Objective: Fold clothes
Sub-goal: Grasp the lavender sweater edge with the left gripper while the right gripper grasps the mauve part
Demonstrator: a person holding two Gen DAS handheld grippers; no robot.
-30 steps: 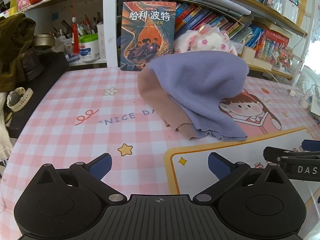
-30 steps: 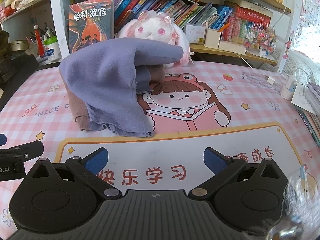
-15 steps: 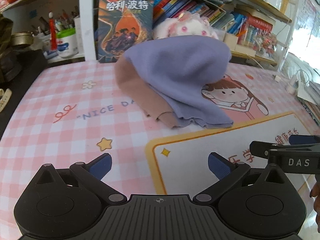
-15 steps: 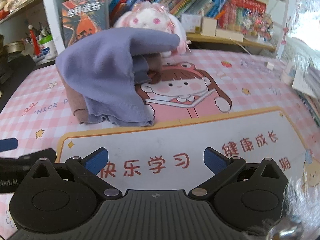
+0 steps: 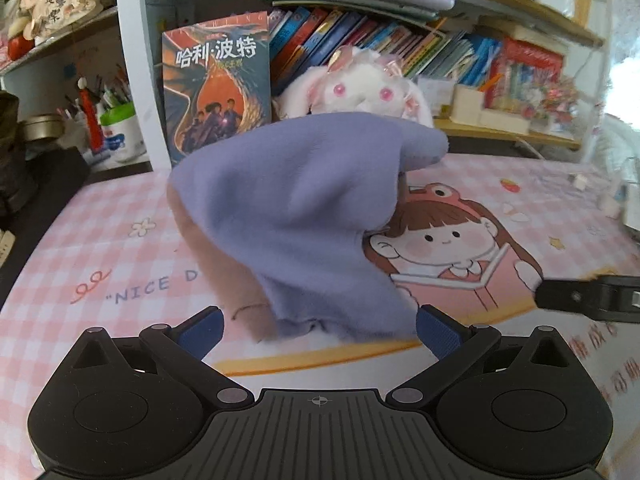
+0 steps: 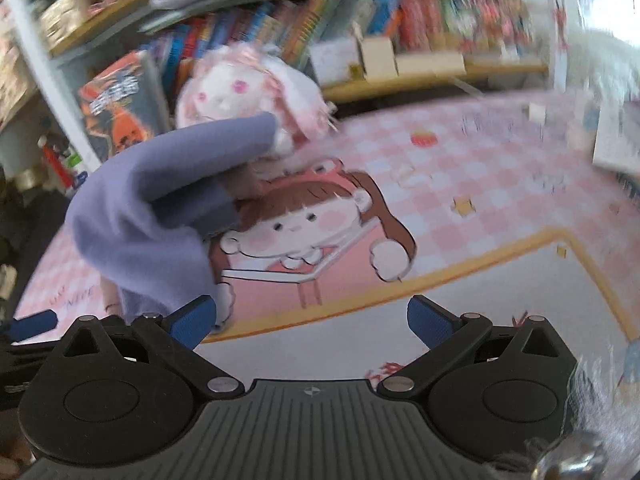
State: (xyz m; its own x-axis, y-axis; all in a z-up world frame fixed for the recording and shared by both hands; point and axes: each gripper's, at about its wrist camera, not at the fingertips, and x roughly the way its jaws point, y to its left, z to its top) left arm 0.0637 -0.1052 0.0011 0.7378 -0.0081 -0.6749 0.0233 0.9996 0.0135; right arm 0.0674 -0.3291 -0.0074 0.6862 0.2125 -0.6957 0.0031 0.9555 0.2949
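A lilac garment (image 5: 304,216) lies heaped on a tan one (image 5: 236,280) in the middle of the pink checked mat (image 5: 100,240). Its upper end rests against a white plush rabbit (image 5: 356,88). My left gripper (image 5: 318,330) is open, its blue pads right in front of the garments' near hem, holding nothing. In the blurred right wrist view the lilac garment (image 6: 160,200) is at the left and my right gripper (image 6: 312,322) is open over the mat's printed girl (image 6: 296,232), empty. The right gripper's finger (image 5: 588,296) shows at the left view's right edge.
A standing book (image 5: 216,88) and shelves of books (image 5: 380,44) line the back. A pen cup (image 5: 118,128) and dark clothing (image 5: 12,152) sit at the left. Small white items (image 5: 576,180) lie at the mat's right side.
Both grippers have moved forward toward the heap, which now looms larger. The left one has shifted right to face the hem. The right view has tilted and blurred with motion.
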